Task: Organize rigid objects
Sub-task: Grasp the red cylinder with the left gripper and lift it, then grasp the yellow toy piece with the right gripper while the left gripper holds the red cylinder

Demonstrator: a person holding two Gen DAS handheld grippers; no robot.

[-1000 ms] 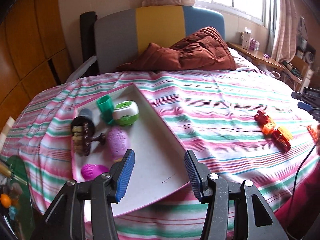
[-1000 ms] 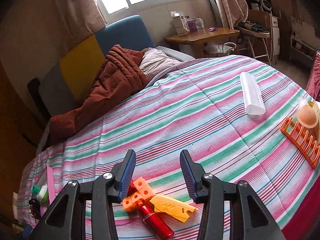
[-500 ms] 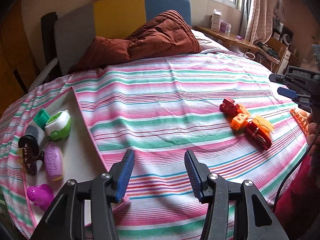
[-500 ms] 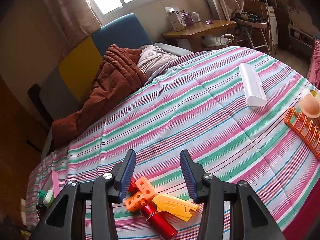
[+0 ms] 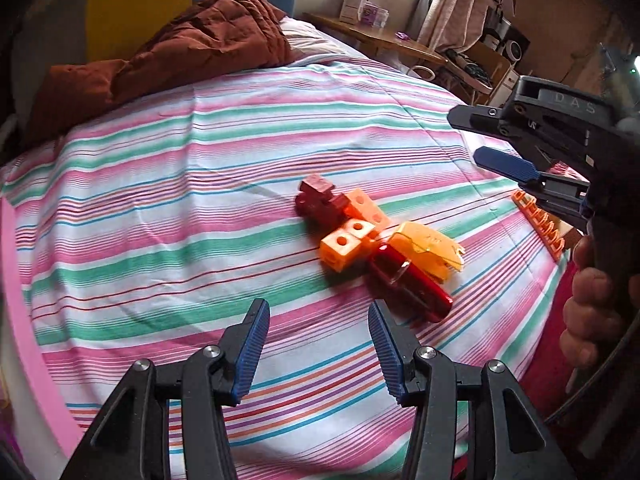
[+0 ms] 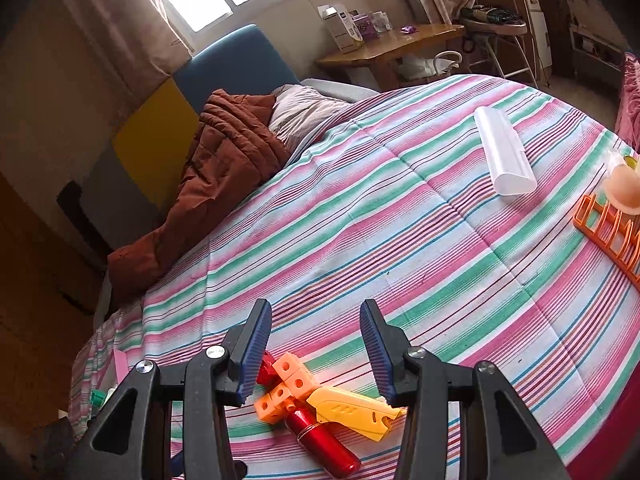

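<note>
Bedroom, striped bedspread [image 5: 168, 184] as work surface, brown quilt [image 5: 192, 48] bunched at the headboard end, wooden desk [image 5: 384, 38] by the window. Left wrist view: left gripper [image 5: 319, 350] low over the bedspread, jaws apart, holding nothing. Just ahead and slightly right of it, toy cluster on the bedspread: dark red block [image 5: 318, 198] touching orange cube blocks [image 5: 352, 236], yellow plastic piece [image 5: 428, 248] resting against them and partly over red cylinder [image 5: 408, 284]. Cluster outside the jaws, not touching the fingers. Pink tray edge [image 5: 24, 320] along the left border. Right gripper [image 5: 492, 144] visible at far right, held in a hand [image 5: 592, 304], above the bedspread, jaws apart, empty. Orange rack [image 5: 540, 224] below it at the bed edge. Right wrist view: right gripper [image 6: 316, 350] jaws spread, nothing between the pads. Same cluster directly below: orange cube blocks [image 6: 284, 384], yellow plastic piece [image 6: 352, 412], red cylinder [image 6: 324, 448], dark red block [image 6: 266, 370] partly hidden behind the left finger. Cannot tell whether finger touches it. White oblong case [image 6: 504, 152] lying well apart toward the far right of the bedspread [image 6: 400, 240]. Orange rack [image 6: 608, 232] at the right edge with a peach-coloured round item [image 6: 624, 192] at its far end. Brown quilt [image 6: 216, 184] and pale pillow [image 6: 304, 112] at the head, desk [image 6: 384, 44] with boxes behind.
</note>
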